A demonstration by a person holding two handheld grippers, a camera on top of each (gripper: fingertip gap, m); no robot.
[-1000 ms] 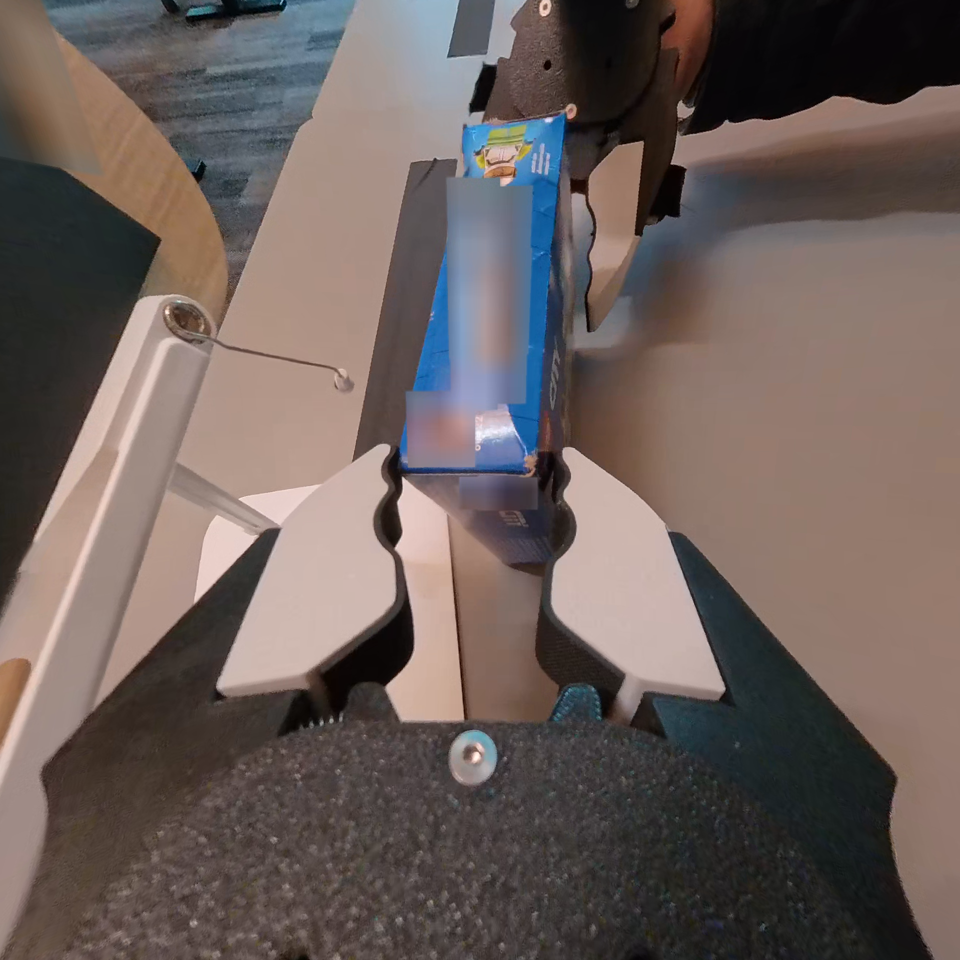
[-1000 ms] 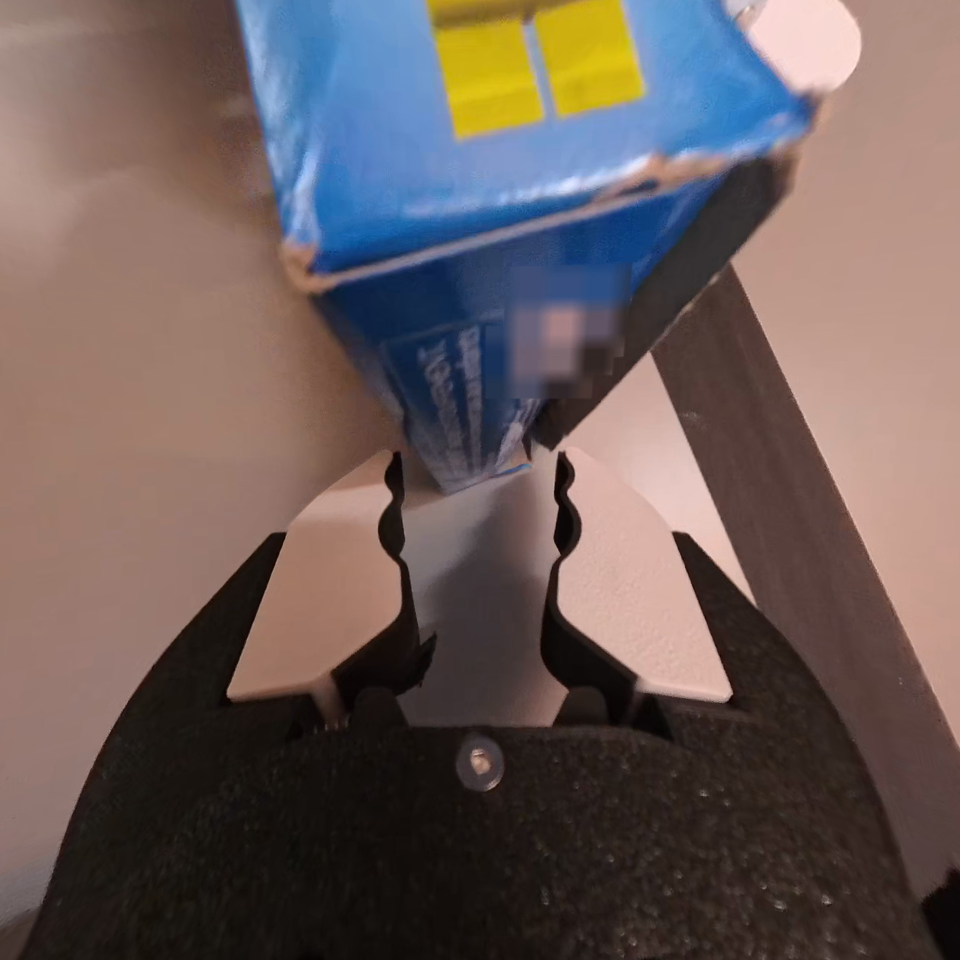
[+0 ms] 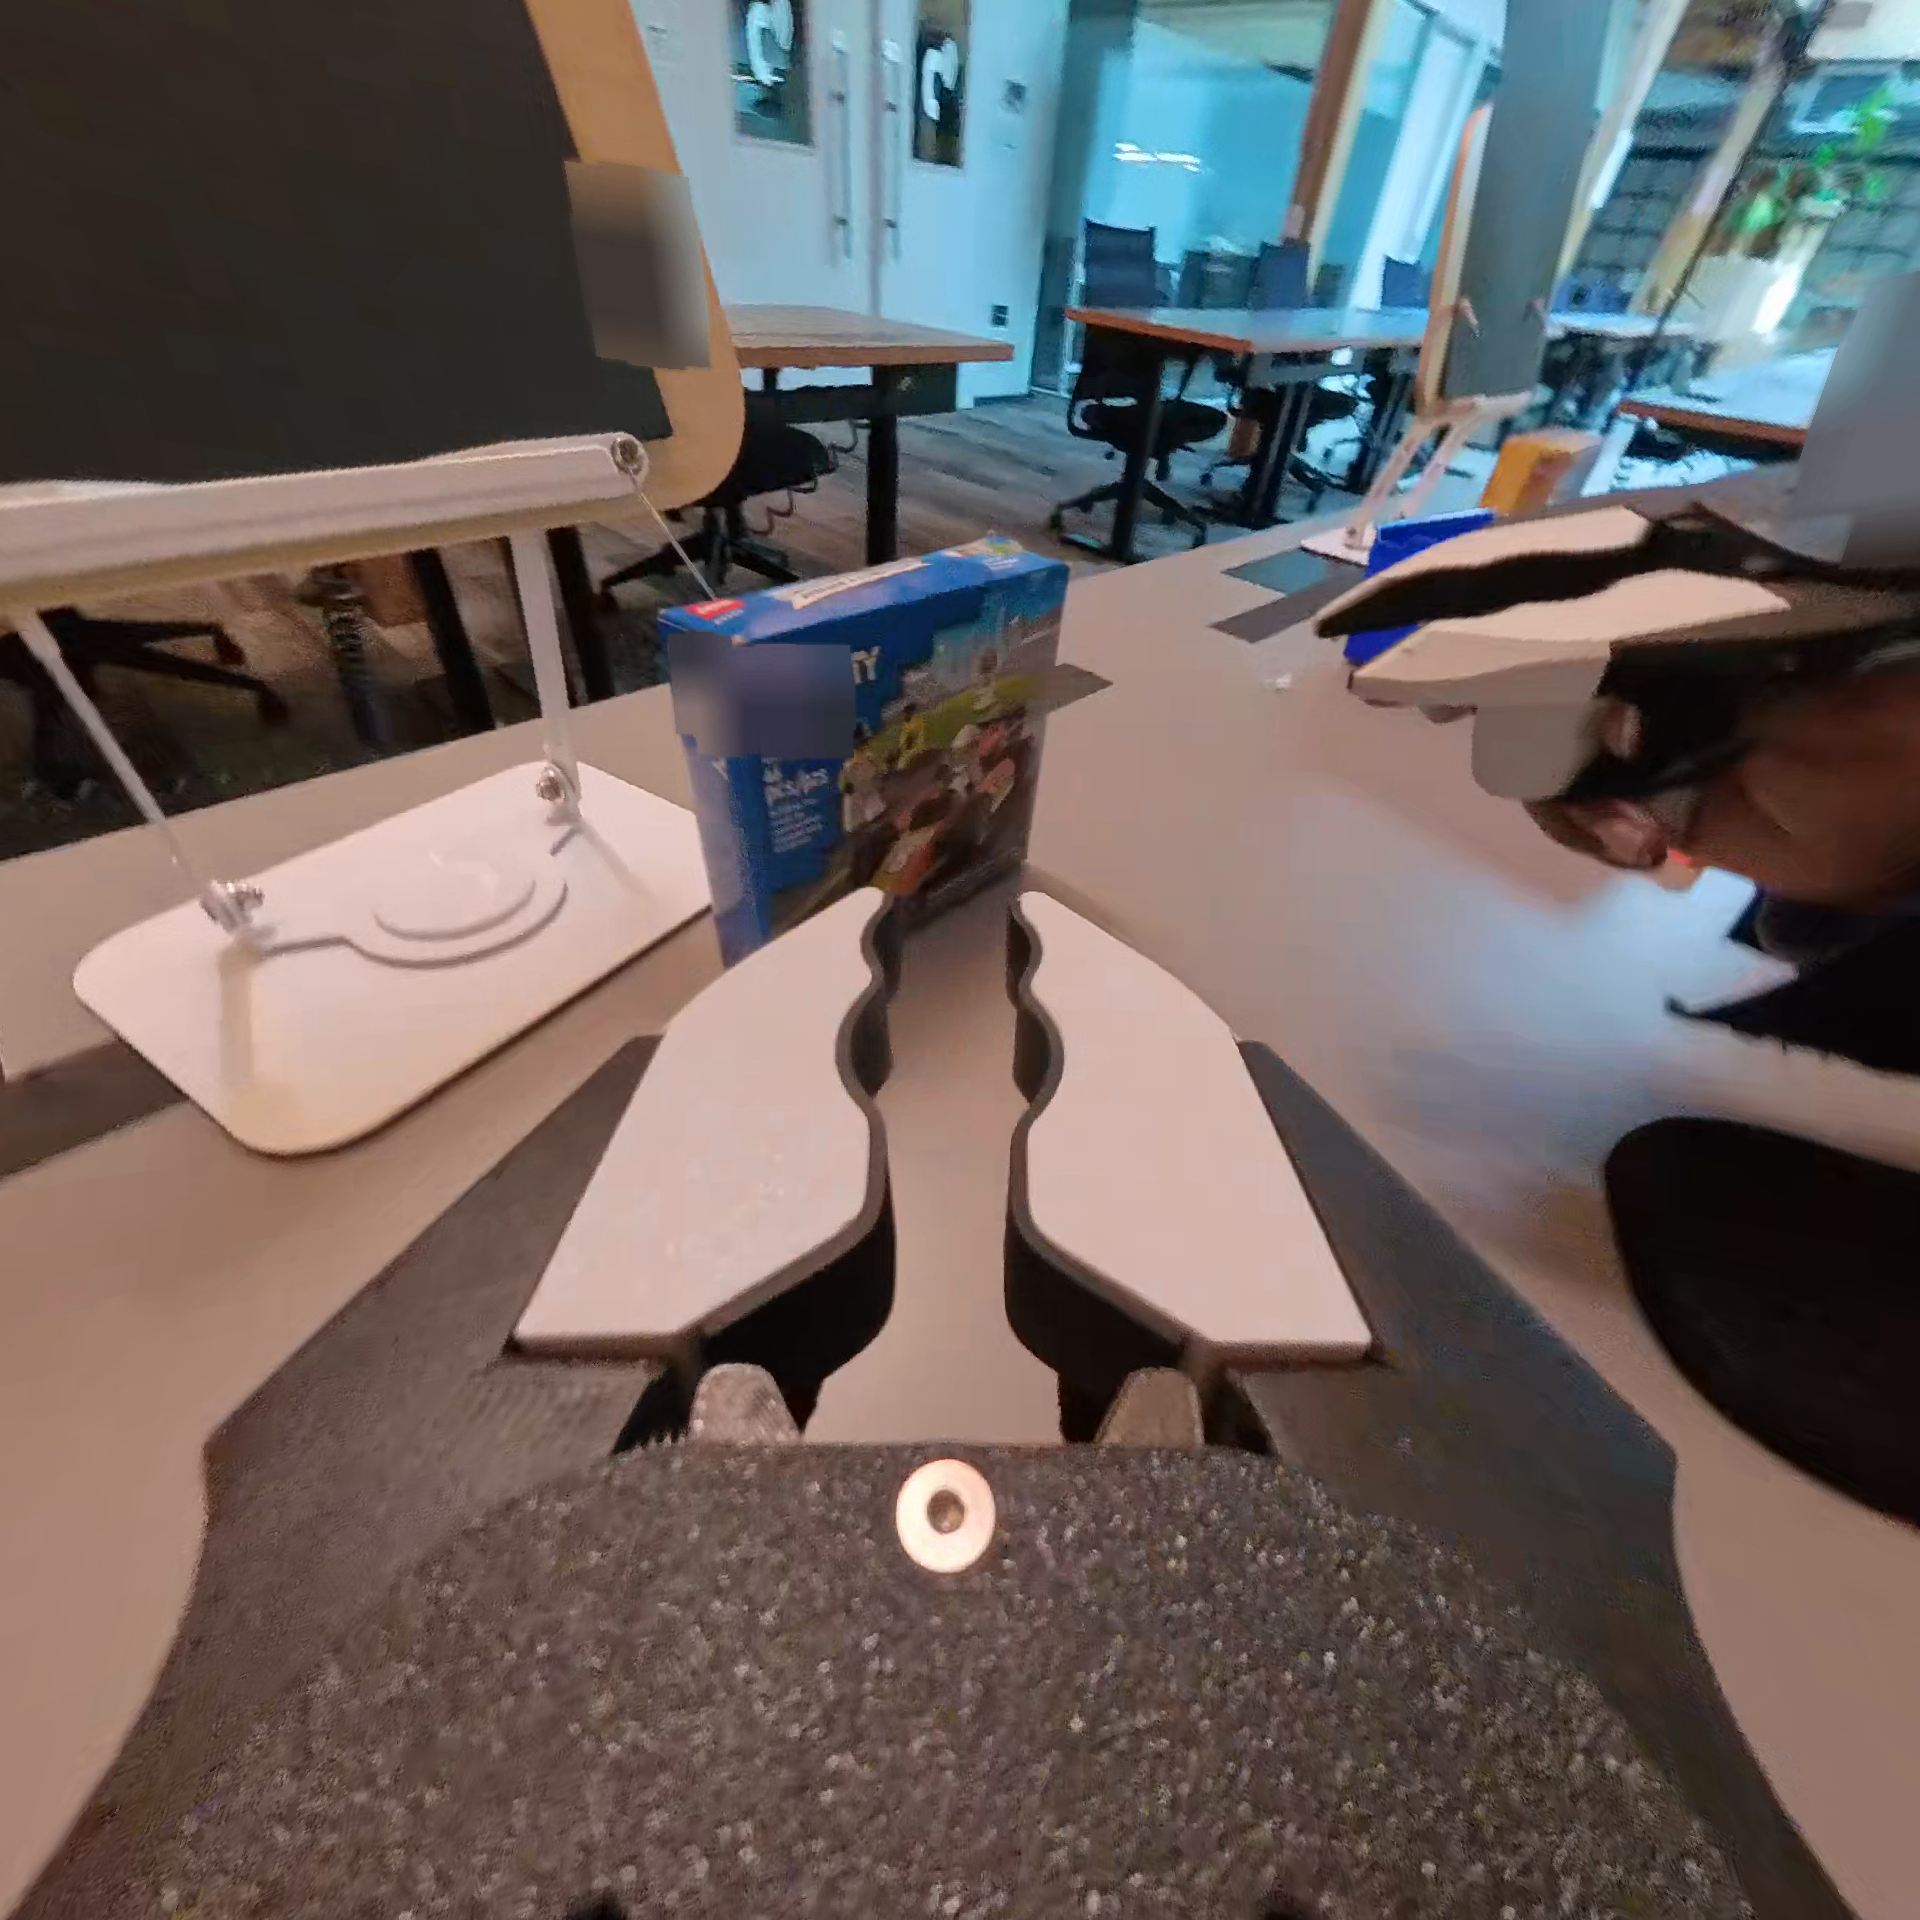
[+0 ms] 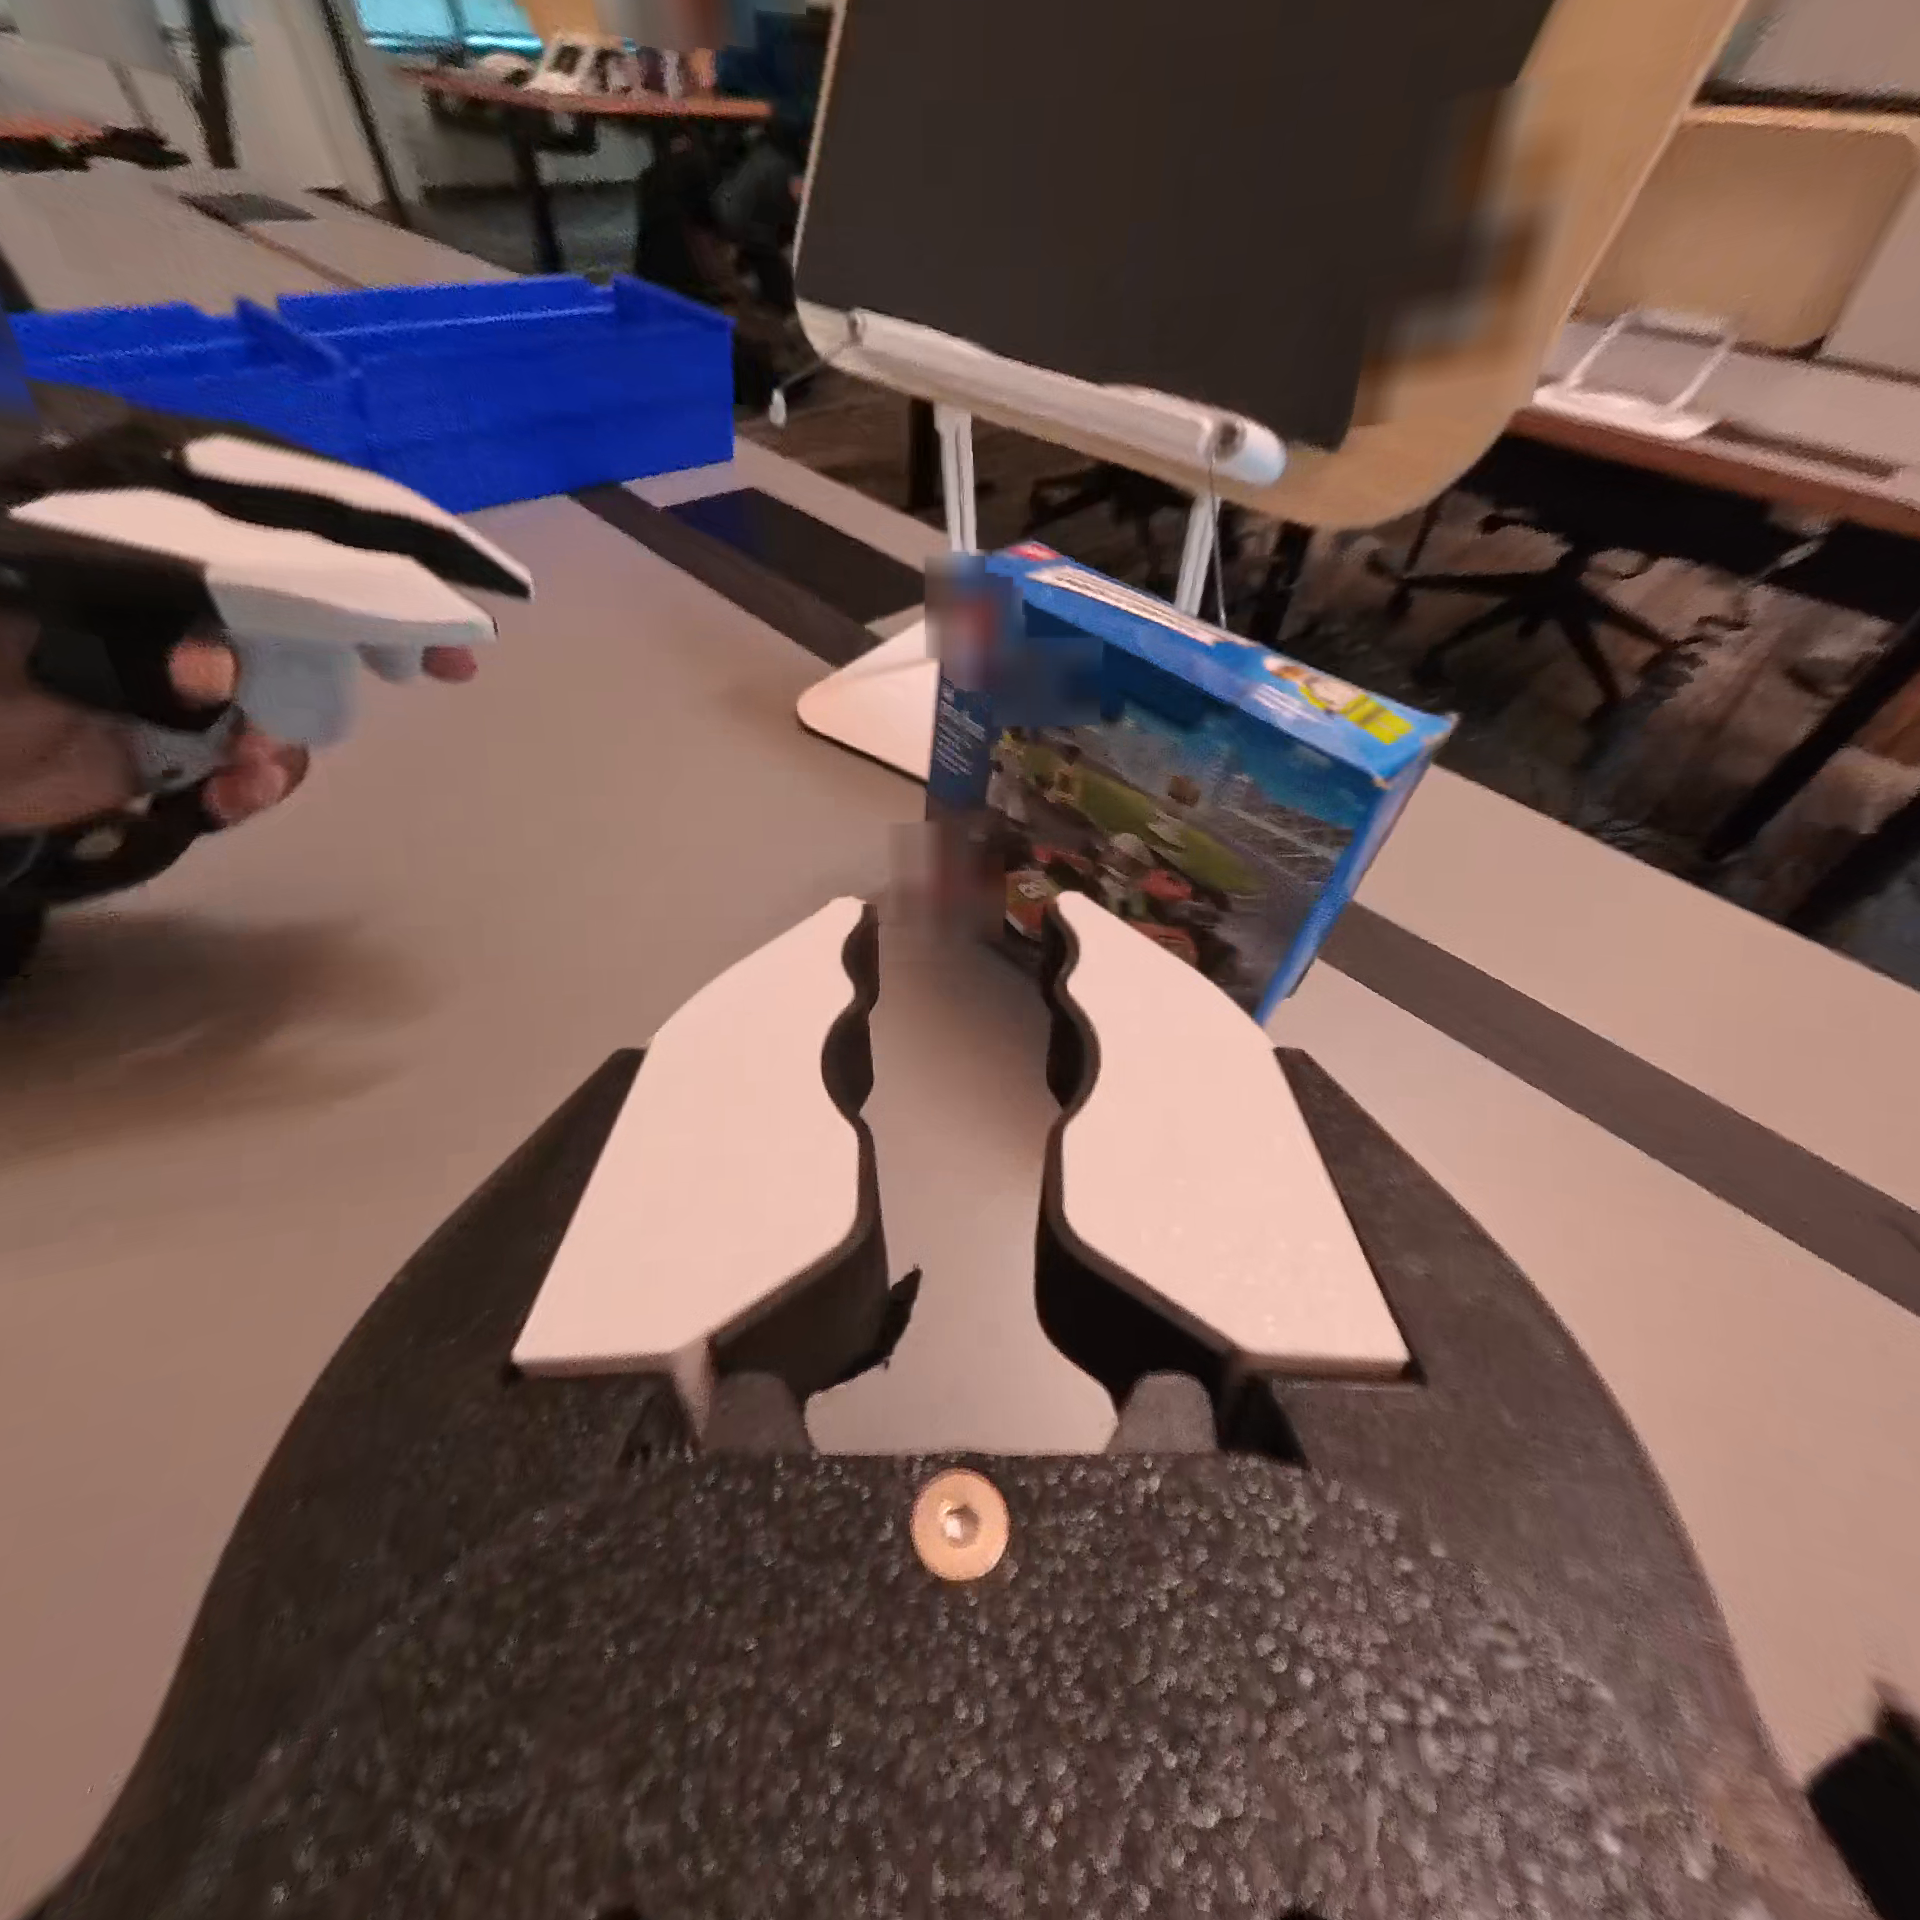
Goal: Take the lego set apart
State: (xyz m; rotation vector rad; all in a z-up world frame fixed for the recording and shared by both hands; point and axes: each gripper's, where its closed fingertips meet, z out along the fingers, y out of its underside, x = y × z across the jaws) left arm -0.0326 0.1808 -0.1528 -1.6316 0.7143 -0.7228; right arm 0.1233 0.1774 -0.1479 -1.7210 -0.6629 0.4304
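The blue lego box (image 3: 873,748) stands upright on its long edge on the grey table (image 3: 1299,935), free of both grippers. My left gripper (image 3: 948,914) is low over the table with its tips just short of the box's bottom edge. Its jaws stand a narrow gap apart and hold nothing. My right gripper (image 4: 961,920) points at the box (image 4: 1174,821) from the other side, also narrowly open and empty. Each gripper shows in the other's view, held in a hand off to the side: the right one (image 3: 1455,634) and the left one (image 4: 343,566).
A white monitor stand base (image 3: 364,966) lies left of the box, with the dark screen (image 4: 1143,187) above it. Blue bins (image 4: 468,395) stand farther along the table. A dark strip (image 4: 1662,1132) runs across the tabletop. The table's far edge is right behind the box. The tips of one gripper are about 15 cm away from the tips of the other.
Both grippers let go of the box and drew back. The box, held up between them before, now stands on the table. Both jaws have narrowed.
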